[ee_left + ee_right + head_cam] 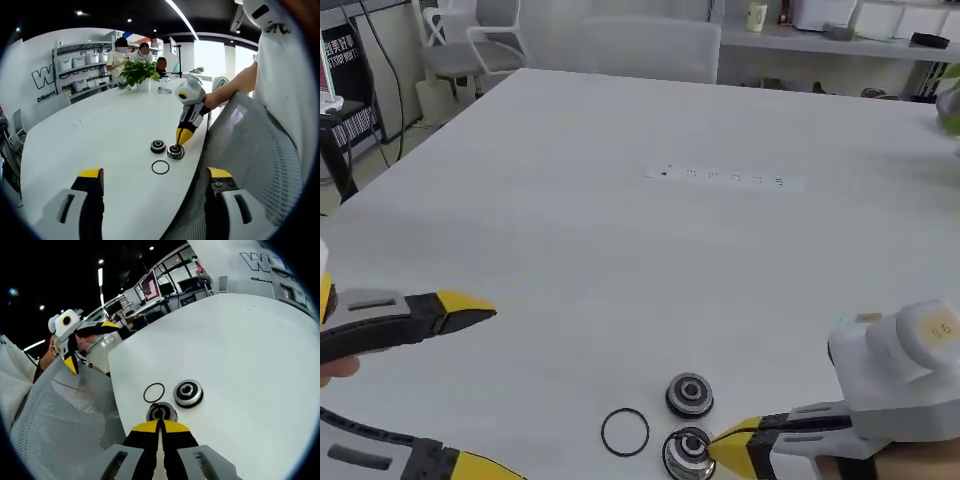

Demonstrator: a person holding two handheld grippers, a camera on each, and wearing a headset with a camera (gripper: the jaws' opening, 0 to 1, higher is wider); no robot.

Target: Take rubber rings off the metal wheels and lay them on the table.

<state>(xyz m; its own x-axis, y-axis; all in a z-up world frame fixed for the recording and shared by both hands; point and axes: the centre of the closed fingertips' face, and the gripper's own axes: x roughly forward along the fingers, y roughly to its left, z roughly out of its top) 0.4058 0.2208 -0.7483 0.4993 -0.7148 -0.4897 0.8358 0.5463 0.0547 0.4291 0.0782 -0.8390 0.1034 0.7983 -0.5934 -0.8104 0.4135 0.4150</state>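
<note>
**Two-wheel strip job, one ring already down**

Landmark is the loose black rubber ring (625, 432), lying flat on the white table (620, 230).

The nearer metal wheel (687, 452), round and silver, sits just beside the loose ring, to its right in the head view. The farther metal wheel (690, 393), same make, is also just beside the ring, up and to the right of it.

- **Right gripper** (160, 424): yellow-tipped jaws pressed together, tips touching the rim of the nearer metal wheel on the side away from the loose ring. Cannot tell whether a rubber edge is pinched between them.
- **Left gripper** (155, 175): jaws spread wide, nothing in them. It is well apart from the loose ring, to its left in the head view.

Step in hand, as a judgement: working a ring off the nearer wheel.
- Get a tip under the rubber lip and pinch rubber only, not metal.
- Peel up and around the rim rather than tugging straight out.
- The wheel sits free on a smooth top and will likely skid, so pin its hub with the idle left gripper first.
- Lay the ring flat next to the loose ring, not on top of it.

Counts:
- Wheels: 2.
- Loose rings: 1.
- Grippers: 2.
- The farther wheel shows a dark band round its rim, likely a ring in place.
- The nearer wheel's rim is too small to call.
</note>
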